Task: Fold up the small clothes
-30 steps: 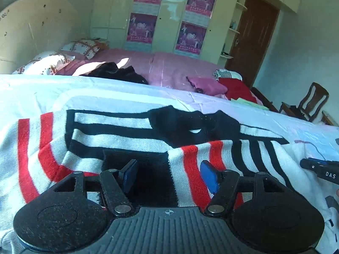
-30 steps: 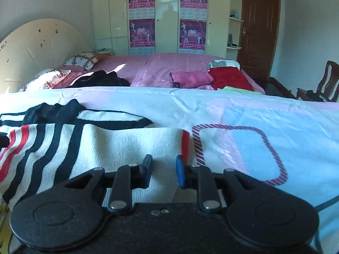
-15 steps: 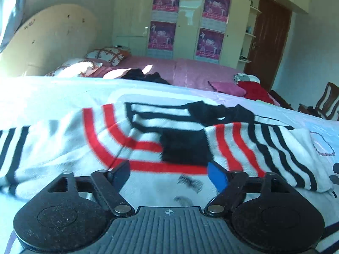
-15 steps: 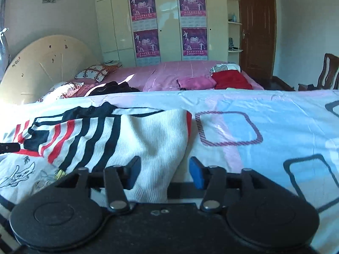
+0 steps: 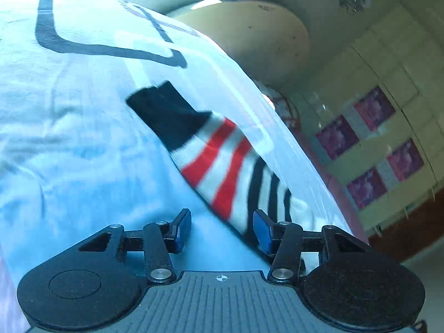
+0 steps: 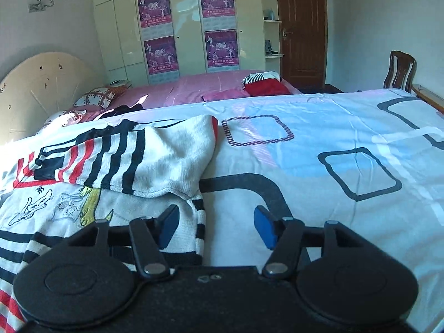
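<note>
Plainly, set out against the striped sweater as the landmark:

Left gripper (image 5: 222, 230): rolled hard to one side, so the room tilts in its view; its blue pads stand apart with nothing between them, low over the bedsheet (image 5: 69, 127), and one pad sits just beside the sleeve.

Right gripper (image 6: 213, 226): level and pointing along the bed; its fingers spread wide and hold nothing, one pad over the sweater's striped hem edge, the other over bare sheet to the door side of the sweater.

Striped sweater (image 6: 155, 155): lying on the near bed, white with black and red stripes, one sleeve folded across its front; a printed cartoon drawing with a yellow patch shows on the chest below that fold.

Sleeve (image 5: 216, 155): seen from the left wrist, one sleeve stretched on the sheet, black cuff at its far end, then red bands, then black bands toward the gripper; blurred.

Writing: the four posters (image 6: 220, 0) carry lines of small text, too small to read; marks beside the sweater's cartoon cannot be made out either.

Count: one sweater, two grippers, four posters on the wardrobe (image 6: 186, 25) beyond the sweater, one chair (image 6: 399, 69), one brown door (image 6: 301, 27), one rounded headboard (image 6: 41, 83).

Beyond the sweater: a second bed in pink (image 6: 194, 88) with a red garment (image 6: 266, 88) on it.
</note>
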A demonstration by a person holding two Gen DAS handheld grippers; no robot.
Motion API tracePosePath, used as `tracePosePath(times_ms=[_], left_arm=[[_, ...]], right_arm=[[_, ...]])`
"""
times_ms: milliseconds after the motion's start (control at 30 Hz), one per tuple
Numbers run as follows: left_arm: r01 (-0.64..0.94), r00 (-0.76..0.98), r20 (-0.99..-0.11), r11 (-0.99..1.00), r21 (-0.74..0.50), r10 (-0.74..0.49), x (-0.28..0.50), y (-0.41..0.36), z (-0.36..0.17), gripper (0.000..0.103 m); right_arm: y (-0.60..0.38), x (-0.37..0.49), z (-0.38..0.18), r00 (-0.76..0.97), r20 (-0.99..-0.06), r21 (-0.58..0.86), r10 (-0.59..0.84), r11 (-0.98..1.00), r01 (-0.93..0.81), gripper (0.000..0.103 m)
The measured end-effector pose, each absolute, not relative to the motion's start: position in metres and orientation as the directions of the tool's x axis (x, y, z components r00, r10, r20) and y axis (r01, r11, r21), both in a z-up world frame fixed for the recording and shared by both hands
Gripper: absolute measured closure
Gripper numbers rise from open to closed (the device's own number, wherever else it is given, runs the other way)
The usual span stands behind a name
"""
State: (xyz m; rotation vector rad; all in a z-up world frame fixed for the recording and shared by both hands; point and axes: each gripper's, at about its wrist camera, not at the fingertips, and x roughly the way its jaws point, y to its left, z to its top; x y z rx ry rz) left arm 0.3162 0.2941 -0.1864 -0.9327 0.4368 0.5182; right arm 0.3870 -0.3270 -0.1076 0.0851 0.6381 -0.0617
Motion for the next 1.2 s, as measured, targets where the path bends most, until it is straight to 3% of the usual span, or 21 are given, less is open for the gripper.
tracePosePath(times_ms=[167, 533, 567, 633, 667, 867, 967, 1100, 1200], left_arm=[[-0.589, 0.808, -0.539, 0.383, -0.712, 0.240, 0.326, 0.338, -0.204, 0.053], [-0.522, 0.852, -0.485, 0.386, -0.761, 0.195, 0.358, 0.378, -0.217, 0.053], [-0.518, 0.854, -0.482, 0.399, -0.757, 0.195, 0.360, 0.379, -0.218, 0.055], [-0.541, 0.839, -0.502, 0.421, -0.728, 0.210, 0.365, 0.381, -0.219, 0.076], [-0.559, 0.826, -0.519, 0.426, -0.711, 0.218, 0.367, 0.385, -0.222, 0.095], [-0.531, 0.841, -0.496, 0.504, -0.681, 0.217, 0.372, 0.387, -0.205, 0.098], [-0.477, 0.872, -0.433, 0.597, -0.645, 0.228, 0.379, 0.367, -0.172, 0.098], [-0.348, 0.905, -0.387, 0.833, -0.430, 0.178, 0.412, 0.281, -0.117, 0.098], [-0.272, 0.912, -0.398, 0.873, -0.404, 0.100, 0.441, 0.218, -0.106, 0.098]], right_arm=[[-0.287, 0.385, -0.093, 0.815, -0.578, 0.036, -0.045, 0.996, 0.081, 0.043], [-0.226, 0.389, -0.081, 0.847, -0.527, 0.061, -0.074, 0.990, 0.124, 0.043], [-0.225, 0.388, -0.081, 0.844, -0.530, 0.059, -0.080, 0.990, 0.130, 0.043], [-0.225, 0.387, -0.082, 0.840, -0.534, 0.055, -0.090, 0.988, 0.141, 0.043], [-0.226, 0.386, -0.082, 0.838, -0.538, 0.056, -0.094, 0.988, 0.146, 0.043], [-0.239, 0.376, -0.082, 0.831, -0.544, 0.058, -0.116, 0.983, 0.175, 0.043], [-0.248, 0.376, -0.085, 0.829, -0.546, 0.059, -0.119, 0.982, 0.180, 0.043], [-0.259, 0.377, -0.093, 0.824, -0.556, 0.070, -0.109, 0.982, 0.177, 0.043], [-0.269, 0.378, -0.097, 0.819, -0.567, 0.087, -0.094, 0.981, 0.173, 0.043]])
